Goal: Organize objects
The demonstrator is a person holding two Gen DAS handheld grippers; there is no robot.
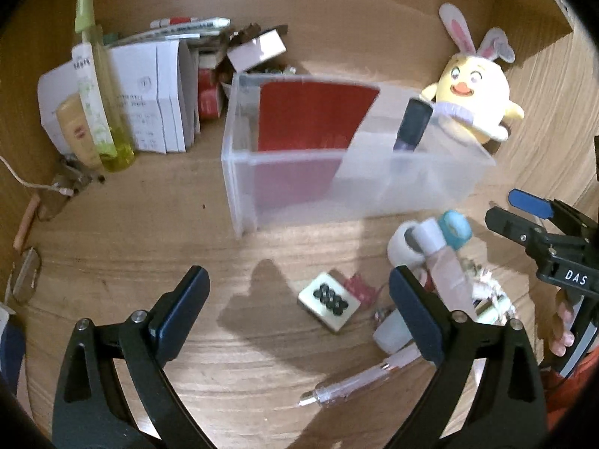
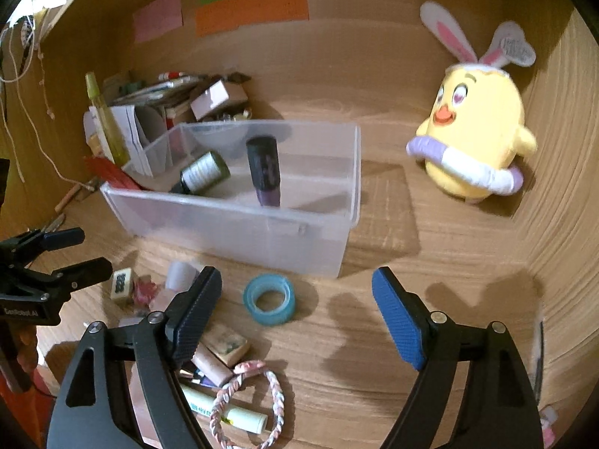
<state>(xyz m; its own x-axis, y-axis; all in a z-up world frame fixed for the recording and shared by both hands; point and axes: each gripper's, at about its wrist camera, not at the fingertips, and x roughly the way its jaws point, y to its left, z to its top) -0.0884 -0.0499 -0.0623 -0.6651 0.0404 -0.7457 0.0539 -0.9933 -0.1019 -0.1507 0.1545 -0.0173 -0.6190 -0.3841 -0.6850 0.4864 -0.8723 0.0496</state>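
Left wrist view has your left gripper angled down at the wooden desk, fingers spread wide with nothing between the pads, and a mahjong tile lying flat on the wood in the gap, closer to the right-hand finger. Just past that finger sits a small heap: a white roll, a teal tape ring, a pale pink tube, and nearer the camera a pink pen lying at a slant. Your right gripper shows at the right edge of this view, jaws apart and empty, with a few of your fingers curled on its handle below.

Over on the right wrist view, your right gripper is tipped down too, fingers standing well open, gripping nothing; the teal tape ring rests on the desk between them, touched by neither pad. Under the left finger there lie a second tile, a braided bracelet and a pale green stick.

The clear plastic bin stands beyond, holding a dark purple bottle upright, a dark spool on its side, and red card at its left end. A yellow chick plush with rabbit ears sits well to the right against the wooden wall
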